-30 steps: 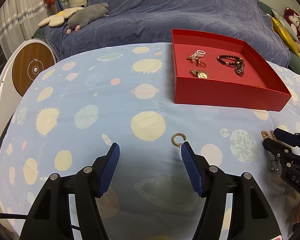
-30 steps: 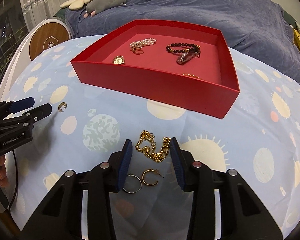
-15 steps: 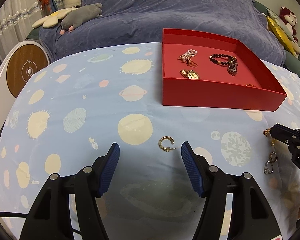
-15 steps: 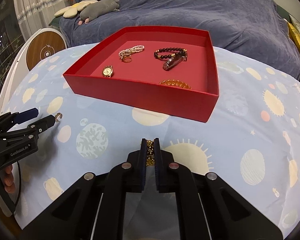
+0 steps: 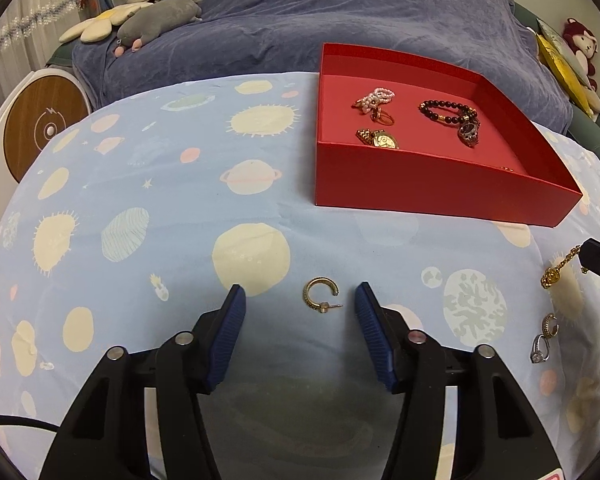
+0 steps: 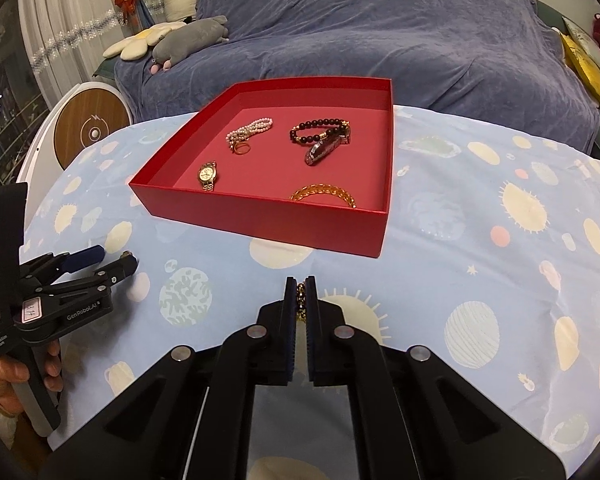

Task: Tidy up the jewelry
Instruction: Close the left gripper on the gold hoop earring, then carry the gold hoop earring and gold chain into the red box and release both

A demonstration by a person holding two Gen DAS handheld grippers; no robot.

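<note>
My left gripper [image 5: 300, 294] is open, its blue pads on either side of a gold hoop earring [image 5: 320, 294] lying on the planet-print cloth. My right gripper [image 6: 300, 292] is shut on a gold chain [image 6: 301, 298], held above the cloth in front of the red box [image 6: 260, 216]. In the left wrist view the chain [image 5: 558, 268] hangs from the right gripper at the far right. The red box [image 5: 420, 188] holds a pearl bracelet [image 6: 250, 130], a ring [image 6: 242, 148], a gold watch [image 6: 207, 174], a dark bead bracelet [image 6: 320, 132] and a gold bracelet [image 6: 324, 194].
Another hoop earring [image 5: 550, 324] and a silver ring [image 5: 539, 350] lie on the cloth at the right in the left wrist view. A blue-covered sofa [image 6: 380, 32] with plush toys [image 6: 188, 36] stands behind the table. A round white device [image 6: 88, 128] stands at the left.
My right gripper closed on the gold chain and lifted it off the cloth towards the box. My left gripper shifted so the hoop earring now lies between its open pads.
</note>
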